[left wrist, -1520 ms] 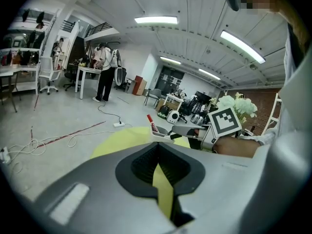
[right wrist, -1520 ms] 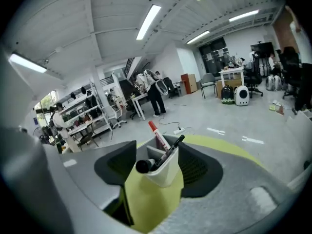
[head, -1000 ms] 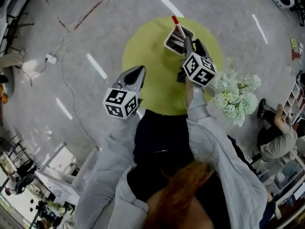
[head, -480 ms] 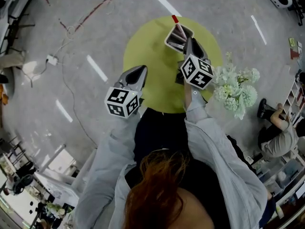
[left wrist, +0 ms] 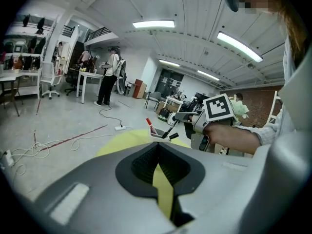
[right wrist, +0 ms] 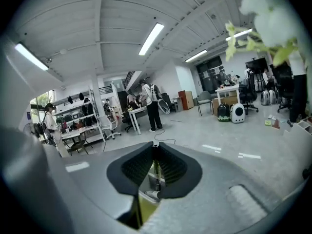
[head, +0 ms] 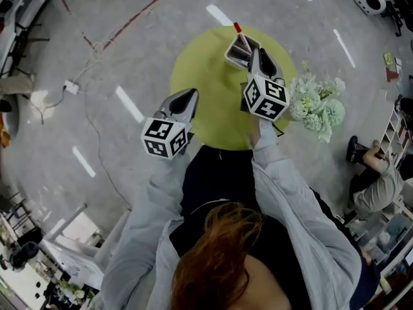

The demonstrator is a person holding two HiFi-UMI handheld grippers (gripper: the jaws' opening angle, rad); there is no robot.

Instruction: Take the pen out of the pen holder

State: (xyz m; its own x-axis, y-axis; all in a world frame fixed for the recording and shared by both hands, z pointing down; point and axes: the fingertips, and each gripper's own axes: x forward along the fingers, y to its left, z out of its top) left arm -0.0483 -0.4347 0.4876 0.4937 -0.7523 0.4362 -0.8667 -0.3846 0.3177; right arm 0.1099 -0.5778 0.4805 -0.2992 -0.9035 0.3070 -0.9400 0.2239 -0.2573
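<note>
Looking at the pen (right wrist: 156,172) first, we see a thin dark stick pinched btw the jaws of the R gripper (head: 255,53). Those jaws have just been closing & now press on it. We think the pen is light, stiff & smooth, so it won't bend, but it can slip or swing if we hold it by the very tip. The best spot is prob. the upper part, a bit below the top end, w/ the pull going along the pen, not sideways. In the left gripper view the pen leans out of the pen holder (head: 236,51) up to the R gripper, & its low end is not out yet. The pen holder is a small white box near the far edge of the round green table (head: 200,89). Inside we see a red-capped pen (head: 237,27) poking up at the far side & at least one more dark pen; we can't count the rest. The box looks light, so it could tip or come up w/ the pen. The L gripper (head: 188,97) hangs over the near side of the table, well apart from the box, jaws together w/ nothing in them. White flowers (head: 316,105) sit near the R gripper.
</note>
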